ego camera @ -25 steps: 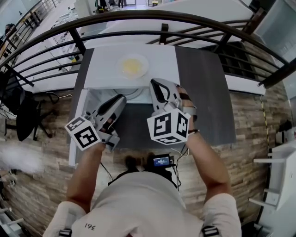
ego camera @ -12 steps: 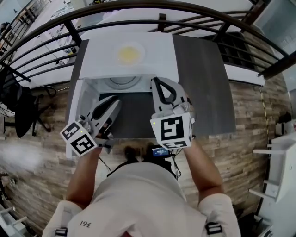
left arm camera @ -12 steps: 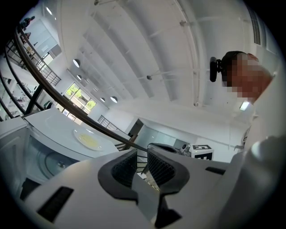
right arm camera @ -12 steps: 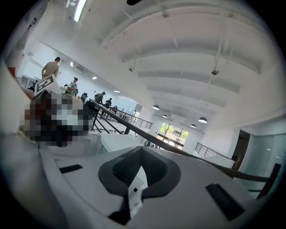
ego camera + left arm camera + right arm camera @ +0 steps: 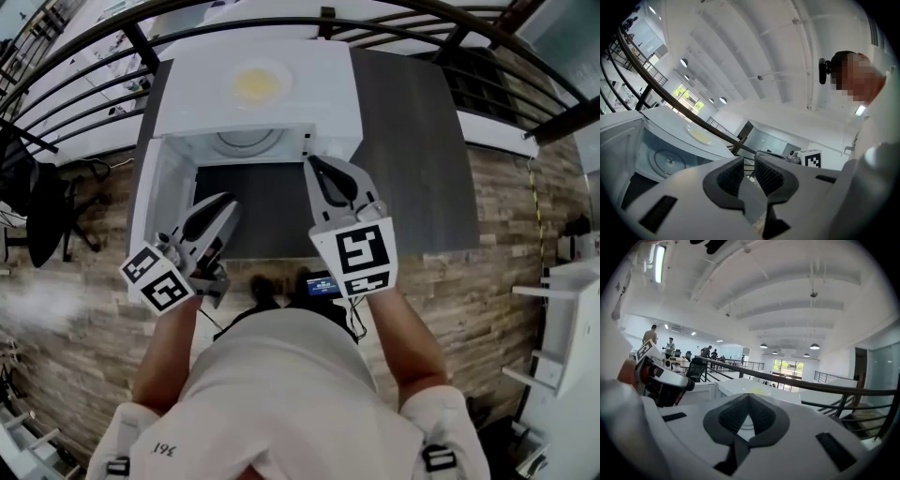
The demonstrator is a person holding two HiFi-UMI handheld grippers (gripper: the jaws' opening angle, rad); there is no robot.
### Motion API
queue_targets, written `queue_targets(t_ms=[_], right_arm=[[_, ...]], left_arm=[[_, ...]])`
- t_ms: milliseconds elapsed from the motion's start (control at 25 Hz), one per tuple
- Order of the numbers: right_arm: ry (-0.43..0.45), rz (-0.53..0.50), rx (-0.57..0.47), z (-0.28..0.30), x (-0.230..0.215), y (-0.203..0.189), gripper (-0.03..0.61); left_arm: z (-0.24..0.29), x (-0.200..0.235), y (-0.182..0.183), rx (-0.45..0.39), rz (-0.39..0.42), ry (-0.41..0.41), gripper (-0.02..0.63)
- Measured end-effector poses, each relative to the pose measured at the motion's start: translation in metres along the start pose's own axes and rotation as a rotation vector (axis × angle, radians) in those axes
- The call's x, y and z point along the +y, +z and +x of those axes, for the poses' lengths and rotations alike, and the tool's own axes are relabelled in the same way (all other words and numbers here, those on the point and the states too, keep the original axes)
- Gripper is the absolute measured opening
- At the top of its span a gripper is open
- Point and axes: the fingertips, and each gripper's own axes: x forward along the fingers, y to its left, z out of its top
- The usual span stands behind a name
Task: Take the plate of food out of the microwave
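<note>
The plate [image 5: 258, 84] sits atop the microwave [image 5: 323, 98], before which the left gripper [image 5: 221, 202] hangs slightly parted and the right gripper [image 5: 313, 165] closed, both empty.

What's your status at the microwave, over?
Left gripper slightly open, empty; right gripper shut, empty. Plate of food on top of microwave, door open. Nothing blocking it.

The only legible print was a small dark mark on the person's pale shirt [image 5: 170, 452], well behind the left gripper's [image 5: 217, 204] fingers; it looked like "361" upside down. The left marker cube [image 5: 155, 278] and right marker cube [image 5: 364, 255] bore black square patterns, no letters.
</note>
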Motion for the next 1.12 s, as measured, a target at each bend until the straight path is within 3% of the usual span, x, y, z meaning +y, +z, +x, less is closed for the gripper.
queue_targets(t_ms=[600,1120], right_arm=[[0.017,0.083,0.073,-0.016,0.025,-0.051,0.000],[0.040,0.119,0.099,-0.026,0.038,-0.061,0.000]], left_arm=[[-0.013,0.002,-0.037,0.038,-0.037,0.021,0.074],[-0.019,-0.002,-0.057,0.061,-0.069,0.020,0.074]])
